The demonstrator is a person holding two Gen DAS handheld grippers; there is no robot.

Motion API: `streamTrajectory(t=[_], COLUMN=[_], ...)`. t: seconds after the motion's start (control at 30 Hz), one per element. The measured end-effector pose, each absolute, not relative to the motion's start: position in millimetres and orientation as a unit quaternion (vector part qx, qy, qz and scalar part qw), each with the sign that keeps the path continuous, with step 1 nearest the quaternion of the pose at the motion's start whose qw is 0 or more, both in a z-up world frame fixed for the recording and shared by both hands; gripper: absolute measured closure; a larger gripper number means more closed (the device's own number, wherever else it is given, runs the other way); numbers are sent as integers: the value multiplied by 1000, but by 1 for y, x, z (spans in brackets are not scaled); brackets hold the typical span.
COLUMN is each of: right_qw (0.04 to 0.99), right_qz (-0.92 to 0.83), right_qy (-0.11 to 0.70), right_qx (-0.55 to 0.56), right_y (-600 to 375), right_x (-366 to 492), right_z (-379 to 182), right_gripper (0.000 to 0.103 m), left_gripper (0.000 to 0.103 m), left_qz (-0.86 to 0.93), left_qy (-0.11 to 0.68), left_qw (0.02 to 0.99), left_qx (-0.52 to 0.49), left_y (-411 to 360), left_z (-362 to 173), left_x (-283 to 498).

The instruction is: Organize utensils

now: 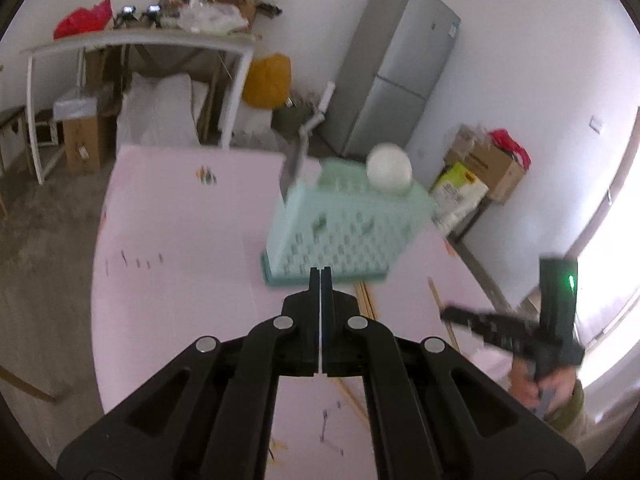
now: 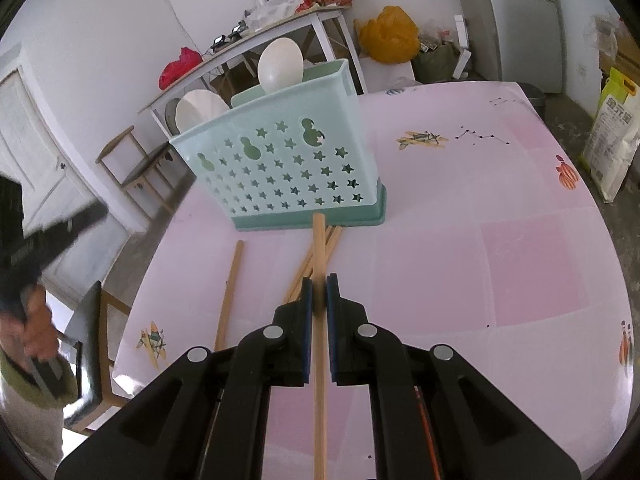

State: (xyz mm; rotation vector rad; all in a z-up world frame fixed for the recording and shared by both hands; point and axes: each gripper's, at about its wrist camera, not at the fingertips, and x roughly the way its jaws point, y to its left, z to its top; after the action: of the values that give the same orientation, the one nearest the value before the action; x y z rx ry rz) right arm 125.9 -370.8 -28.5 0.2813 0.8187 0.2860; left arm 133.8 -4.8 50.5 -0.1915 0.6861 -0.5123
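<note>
A mint-green utensil basket (image 2: 288, 168) with star holes stands on the pink table (image 2: 480, 208); it also shows in the left wrist view (image 1: 340, 232). White spoons (image 2: 280, 64) and a cleaver (image 1: 294, 162) stand in it. My right gripper (image 2: 319, 282) is shut on a wooden chopstick (image 2: 319, 240) that points at the basket's base. Several more chopsticks (image 2: 310, 260) lie under it, and one (image 2: 230, 288) lies apart to the left. My left gripper (image 1: 321, 274) is shut and empty, above the table in front of the basket.
A fridge (image 1: 396, 68), cardboard boxes (image 1: 488, 160) and a cluttered side table (image 1: 140, 40) stand beyond the table. A wooden chair (image 2: 136, 164) stands at the table's far left edge. My right gripper shows in the left wrist view (image 1: 452, 314).
</note>
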Motion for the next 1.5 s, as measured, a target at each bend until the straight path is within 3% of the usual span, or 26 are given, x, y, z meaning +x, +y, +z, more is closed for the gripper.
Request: streamTrajectory(t=[0.33, 0.43, 0.53, 0.87, 1.17, 1.27, 1.5], right_qw=[899, 896, 890, 871, 869, 869, 869], right_qz=[135, 145, 161, 179, 183, 182, 179], right_qy=[397, 400, 409, 437, 441, 441, 441], right_qx=[127, 123, 122, 131, 131, 132, 139], right_y=[-366, -365, -366, -372, -369, -370, -375], right_x=[127, 130, 137, 154, 156, 156, 155], right_z=[-26, -25, -27, -36, -39, -40, -41], right_gripper=[96, 96, 96, 96, 96, 96, 96], left_gripper=[102, 88, 83, 81, 82, 94, 95], left_qz=[-352, -438, -509, -576, -578, -569, -556], left_qy=[376, 406, 418, 430, 443, 440, 422], left_qw=[853, 801, 752, 670, 652, 661, 694], left_qx=[-79, -51, 16, 186, 209, 212, 179], left_y=[-32, -60, -94, -163, -175, -186, -166], left_z=[19, 4, -15, -76, -90, -90, -67], left_x=[94, 75, 46, -1, 3, 5, 6])
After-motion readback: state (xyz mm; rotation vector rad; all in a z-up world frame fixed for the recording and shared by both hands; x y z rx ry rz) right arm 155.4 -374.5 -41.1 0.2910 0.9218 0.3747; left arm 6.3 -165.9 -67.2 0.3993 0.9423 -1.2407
